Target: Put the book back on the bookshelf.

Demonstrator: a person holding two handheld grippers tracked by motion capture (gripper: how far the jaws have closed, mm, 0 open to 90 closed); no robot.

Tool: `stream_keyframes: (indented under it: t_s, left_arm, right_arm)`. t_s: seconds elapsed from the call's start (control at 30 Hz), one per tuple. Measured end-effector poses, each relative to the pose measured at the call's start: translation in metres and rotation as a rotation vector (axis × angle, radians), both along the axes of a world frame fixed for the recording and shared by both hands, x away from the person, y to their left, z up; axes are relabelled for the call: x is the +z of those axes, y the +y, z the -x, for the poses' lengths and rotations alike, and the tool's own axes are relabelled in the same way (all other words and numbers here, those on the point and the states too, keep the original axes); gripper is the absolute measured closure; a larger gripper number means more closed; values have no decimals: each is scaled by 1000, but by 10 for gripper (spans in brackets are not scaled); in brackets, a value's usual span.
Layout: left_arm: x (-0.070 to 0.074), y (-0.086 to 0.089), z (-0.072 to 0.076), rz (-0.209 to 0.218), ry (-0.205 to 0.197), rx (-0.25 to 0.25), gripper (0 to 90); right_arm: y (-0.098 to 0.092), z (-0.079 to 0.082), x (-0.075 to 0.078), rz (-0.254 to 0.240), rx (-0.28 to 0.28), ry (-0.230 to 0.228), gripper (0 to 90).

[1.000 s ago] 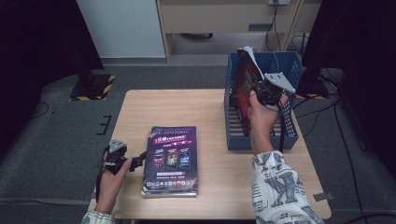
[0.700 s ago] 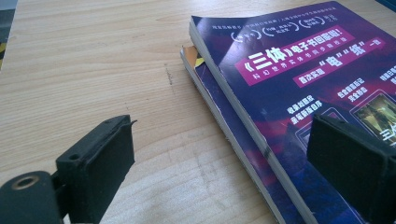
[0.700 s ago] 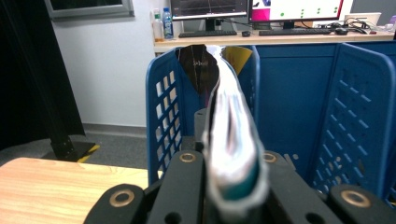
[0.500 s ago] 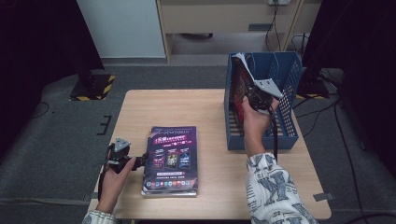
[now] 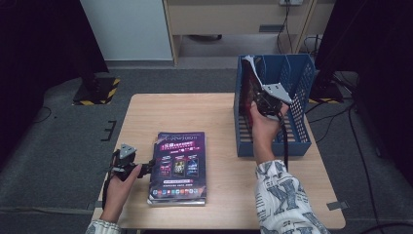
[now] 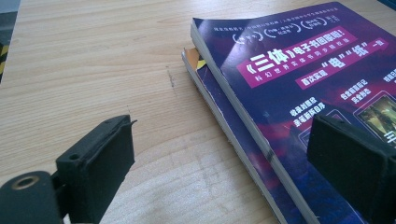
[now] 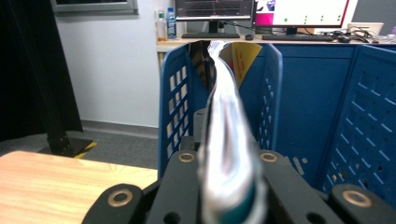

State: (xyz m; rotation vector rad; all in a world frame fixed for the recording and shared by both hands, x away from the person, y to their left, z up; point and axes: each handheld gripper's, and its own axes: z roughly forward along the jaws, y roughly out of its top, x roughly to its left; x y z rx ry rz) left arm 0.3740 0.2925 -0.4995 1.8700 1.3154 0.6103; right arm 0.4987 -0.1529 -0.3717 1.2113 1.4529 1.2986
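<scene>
Two purple magazines lie stacked (image 5: 178, 165) (image 6: 299, 88) on the wooden table (image 5: 195, 112). My left gripper (image 5: 139, 168) (image 6: 219, 163) sits low at the stack's left edge, open, one jaw over the bare wood and the other over the top cover. My right gripper (image 5: 260, 103) (image 7: 229, 177) is shut on a third magazine (image 5: 249, 83) (image 7: 224, 116), held upright on edge inside the blue file rack (image 5: 297, 83) (image 7: 364, 126), in its left slot.
The blue rack stands at the table's right side, with slotted walls and dividers. A cable (image 5: 284, 146) trails from the right gripper along the forearm. A desk with monitors (image 7: 261, 9) stands behind the rack. Bare wood lies between stack and rack.
The right gripper has sunk with its magazine, lowering it deeper into the rack's left slot. The left gripper has stayed beside the stack.
</scene>
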Motion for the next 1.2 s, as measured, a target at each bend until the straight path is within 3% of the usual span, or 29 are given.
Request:
stream_keyframes:
  t_s: [0.53, 0.8, 0.93, 1.2]
  left_arm:
    - [0, -1, 1, -10, 6, -5, 71]
    - [-1, 0, 0, -10, 6, 1, 71]
    - [-1, 0, 0, -11, 7, 0, 71]
    - [-1, 0, 0, -11, 6, -1, 71]
  right_arm:
    - [14, 11, 6, 25, 106, 63, 831]
    - [21, 11, 14, 35, 123, 111, 829]
    - [21, 11, 18, 16, 116, 133, 828]
    - [32, 14, 19, 48, 121, 108, 747]
